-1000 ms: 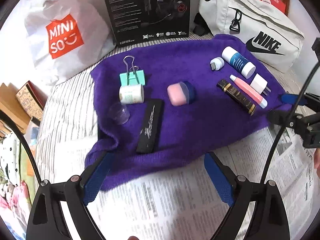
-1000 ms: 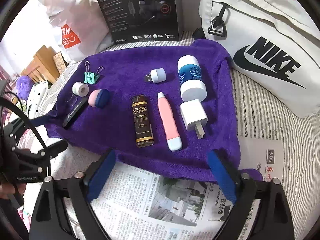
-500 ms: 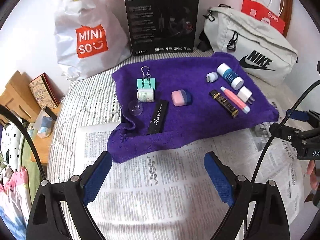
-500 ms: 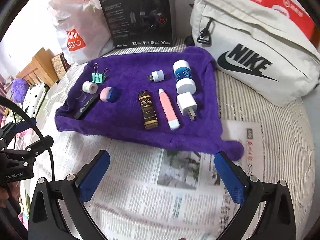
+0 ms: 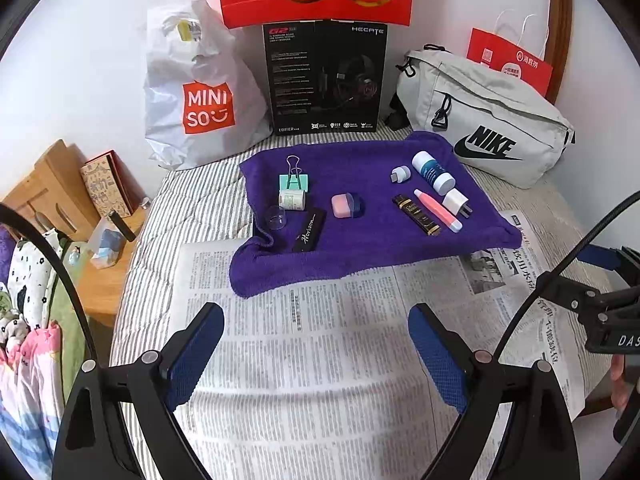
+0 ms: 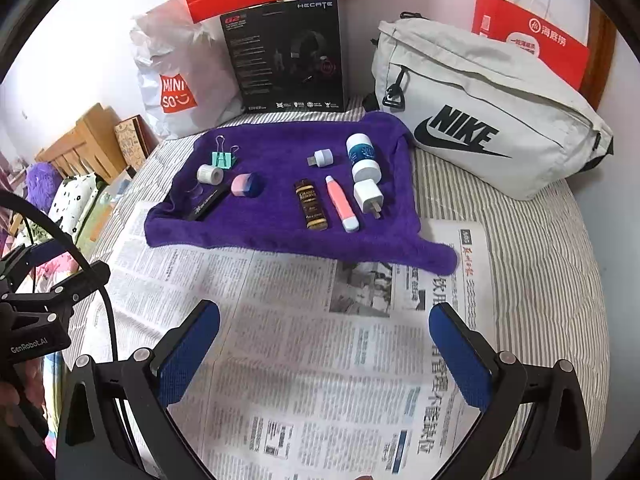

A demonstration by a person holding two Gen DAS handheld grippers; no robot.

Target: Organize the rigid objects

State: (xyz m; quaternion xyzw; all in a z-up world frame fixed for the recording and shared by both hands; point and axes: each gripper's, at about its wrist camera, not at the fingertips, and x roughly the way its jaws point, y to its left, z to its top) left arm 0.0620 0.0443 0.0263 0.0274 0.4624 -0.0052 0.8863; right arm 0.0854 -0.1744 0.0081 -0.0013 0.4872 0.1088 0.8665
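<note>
Both tools are hovering over the newspaper [image 5: 320,360], holding nothing: the left tool [image 5: 316,352] is standing wide open, and the right tool [image 6: 324,352] is standing fully open. The small items are lying on the purple towel [image 5: 360,248] on the bed: clip [image 5: 294,180], tape roll [image 5: 292,200], black case [image 5: 308,234], pink-blue eraser [image 5: 347,205], lighter [image 6: 311,204], pink tube [image 6: 340,204], charger [image 6: 368,196], bottle [image 6: 362,158].

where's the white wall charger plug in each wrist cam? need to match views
Left wrist: white charger plug sits right of centre on the purple towel, beside the pink tube.
Right wrist: plug sits centre-right, right of the pink tube.
Shared landmark: the Nike bag behind the towel.
</note>
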